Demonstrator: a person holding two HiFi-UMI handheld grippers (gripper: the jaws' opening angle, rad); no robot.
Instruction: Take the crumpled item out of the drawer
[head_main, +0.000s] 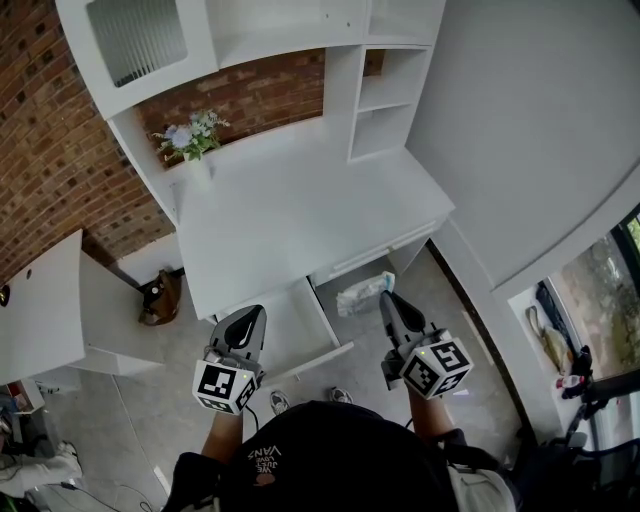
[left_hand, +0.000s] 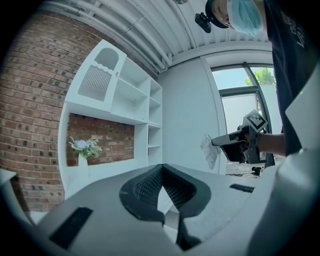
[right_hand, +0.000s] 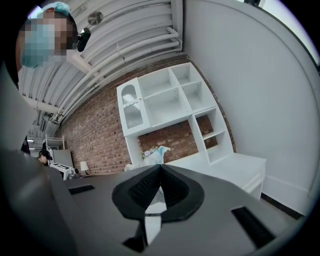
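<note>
The crumpled item (head_main: 363, 293), a white and pale blue wad, hangs in the air from the tip of my right gripper (head_main: 387, 298), which is shut on it. It is to the right of the open white drawer (head_main: 296, 322), outside it. In the right gripper view the wad (right_hand: 153, 155) sticks out just past the closed jaws (right_hand: 160, 167). The left gripper view shows it dangling (left_hand: 210, 150) from the right gripper (left_hand: 218, 142). My left gripper (head_main: 255, 313) is shut and holds nothing, above the drawer's left front corner.
The white desk (head_main: 300, 200) carries a hutch with shelves (head_main: 385, 100) and a vase of flowers (head_main: 190, 138) against a brick wall. A low white cabinet (head_main: 50, 310) stands at the left, with a brown object (head_main: 160, 298) on the floor beside it.
</note>
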